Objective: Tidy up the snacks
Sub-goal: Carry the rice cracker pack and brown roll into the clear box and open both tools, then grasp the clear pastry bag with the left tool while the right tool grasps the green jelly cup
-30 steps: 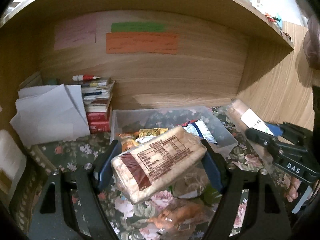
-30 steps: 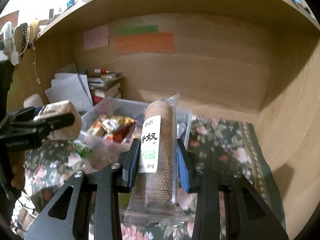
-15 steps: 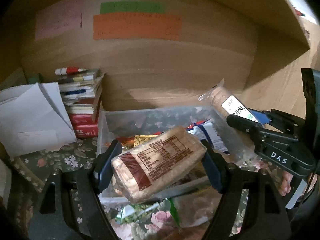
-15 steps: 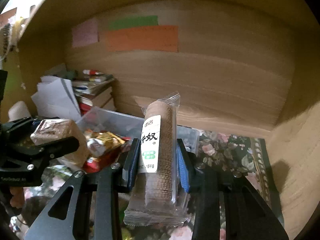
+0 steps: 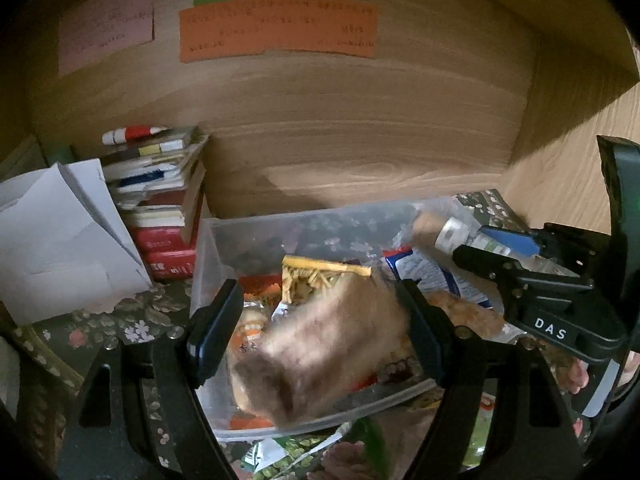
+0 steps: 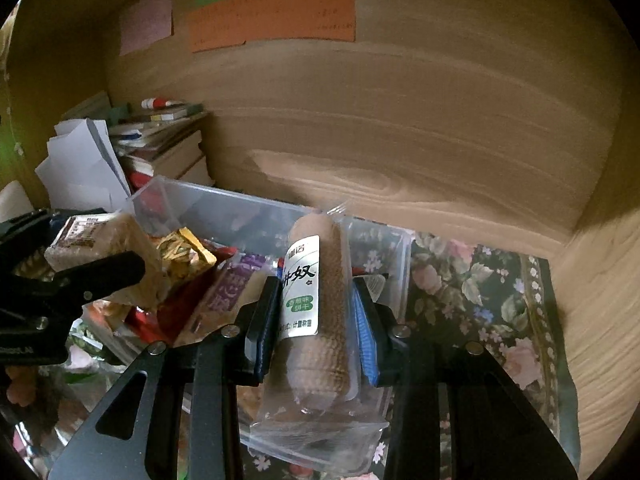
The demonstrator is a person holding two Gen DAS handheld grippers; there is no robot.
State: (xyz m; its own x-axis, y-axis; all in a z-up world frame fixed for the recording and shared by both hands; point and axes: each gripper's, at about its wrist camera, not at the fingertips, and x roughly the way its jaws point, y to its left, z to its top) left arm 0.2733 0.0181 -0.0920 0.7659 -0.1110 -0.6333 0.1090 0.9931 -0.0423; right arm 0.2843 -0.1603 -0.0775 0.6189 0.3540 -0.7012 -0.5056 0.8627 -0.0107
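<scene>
My left gripper (image 5: 316, 332) has its jaws spread wide over the clear plastic bin (image 5: 208, 248). The tan biscuit pack (image 5: 320, 344) between them is blurred and tilted down into the bin; I cannot tell if the pads still touch it. It also shows in the right wrist view (image 6: 100, 248). My right gripper (image 6: 316, 320) is shut on a clear-wrapped biscuit roll (image 6: 316, 300) with a white label, held above the bin's right end (image 6: 396, 248). The bin holds several snack bags, among them a yellow one (image 5: 316, 280).
A stack of books (image 5: 160, 200) and white papers (image 5: 60, 240) stand left of the bin. Wooden cubby walls (image 5: 360, 140) close in behind and at the right. A floral cloth (image 6: 480, 300) covers the shelf. More snack bags (image 5: 304, 452) lie in front of the bin.
Both grippers moved forward over the bin. The left jaws have opened wider and the tan pack has tipped down, blurred. The right gripper still holds the roll.
</scene>
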